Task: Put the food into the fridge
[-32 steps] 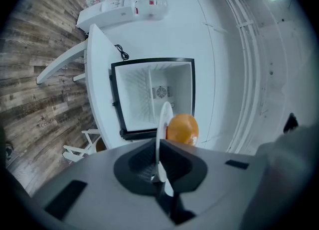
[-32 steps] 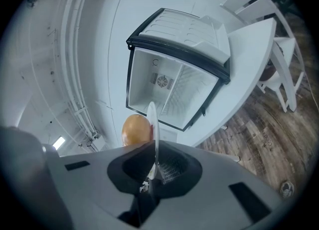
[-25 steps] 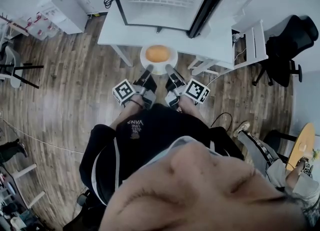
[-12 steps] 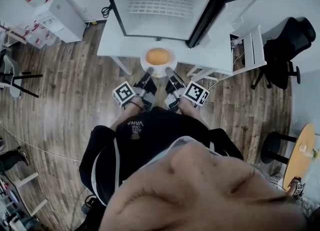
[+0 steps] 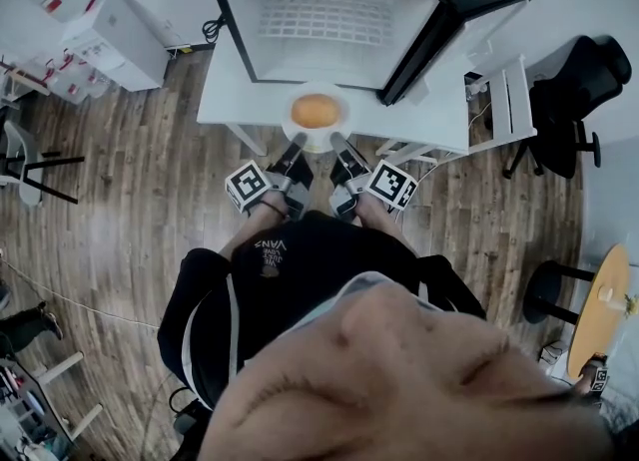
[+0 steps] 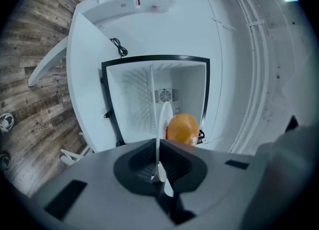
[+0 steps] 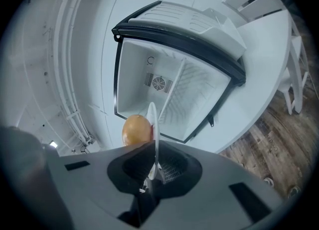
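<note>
Open fridge (image 5: 329,25) behind; left claw (image 5: 298,139), right claw (image 5: 336,139) clamped on plate (image 5: 318,140) rim (food (image 5: 316,109) partly hidden).

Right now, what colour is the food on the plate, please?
The food is orange; head view.

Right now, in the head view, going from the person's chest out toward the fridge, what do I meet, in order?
The left gripper and right gripper side by side, fingers shut on the plate rim → round orange food → open fridge.
</note>
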{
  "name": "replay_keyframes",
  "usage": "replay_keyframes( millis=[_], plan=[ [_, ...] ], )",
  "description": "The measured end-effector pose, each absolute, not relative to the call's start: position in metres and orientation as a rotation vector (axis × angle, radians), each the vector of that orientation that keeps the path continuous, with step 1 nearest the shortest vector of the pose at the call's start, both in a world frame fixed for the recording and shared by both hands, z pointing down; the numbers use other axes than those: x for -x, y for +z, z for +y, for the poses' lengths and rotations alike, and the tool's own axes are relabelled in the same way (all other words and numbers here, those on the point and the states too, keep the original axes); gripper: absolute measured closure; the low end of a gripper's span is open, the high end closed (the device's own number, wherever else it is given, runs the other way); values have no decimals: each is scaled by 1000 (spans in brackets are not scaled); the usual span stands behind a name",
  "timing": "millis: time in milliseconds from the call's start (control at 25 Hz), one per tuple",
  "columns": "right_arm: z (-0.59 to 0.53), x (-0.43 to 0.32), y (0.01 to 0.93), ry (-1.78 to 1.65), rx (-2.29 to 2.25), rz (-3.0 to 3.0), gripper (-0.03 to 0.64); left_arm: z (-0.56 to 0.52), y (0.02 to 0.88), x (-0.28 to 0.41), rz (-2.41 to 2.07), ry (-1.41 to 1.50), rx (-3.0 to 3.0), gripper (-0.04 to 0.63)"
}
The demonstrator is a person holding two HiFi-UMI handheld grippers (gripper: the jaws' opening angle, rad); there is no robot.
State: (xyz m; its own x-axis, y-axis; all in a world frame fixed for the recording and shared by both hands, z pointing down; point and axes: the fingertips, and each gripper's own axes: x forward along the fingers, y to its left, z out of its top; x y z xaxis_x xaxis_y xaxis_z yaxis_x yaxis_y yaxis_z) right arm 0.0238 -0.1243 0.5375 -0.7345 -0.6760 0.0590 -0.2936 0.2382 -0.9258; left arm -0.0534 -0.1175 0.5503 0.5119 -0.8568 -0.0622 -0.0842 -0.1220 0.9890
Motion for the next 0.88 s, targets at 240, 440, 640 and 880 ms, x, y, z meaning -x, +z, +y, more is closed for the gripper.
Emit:
replay_keyframes(
  millis=[240,440,640,880],
  plan=[
    [-142,-15,537,-1482,922,2141,593,-138,551,63,-808,-794,-1576,570],
    [-157,-10,534,-1461,953,2129,594,-155,549,68,-779,-776,-1585,570],
    [-170,-2,532,-1443,976,2113,593,-170,547,77,-758,-764,-1598,571],
    [-180,14,530,-1431,986,2087,593,-181,547,92,-746,-738,-1602,571]
  ],
)
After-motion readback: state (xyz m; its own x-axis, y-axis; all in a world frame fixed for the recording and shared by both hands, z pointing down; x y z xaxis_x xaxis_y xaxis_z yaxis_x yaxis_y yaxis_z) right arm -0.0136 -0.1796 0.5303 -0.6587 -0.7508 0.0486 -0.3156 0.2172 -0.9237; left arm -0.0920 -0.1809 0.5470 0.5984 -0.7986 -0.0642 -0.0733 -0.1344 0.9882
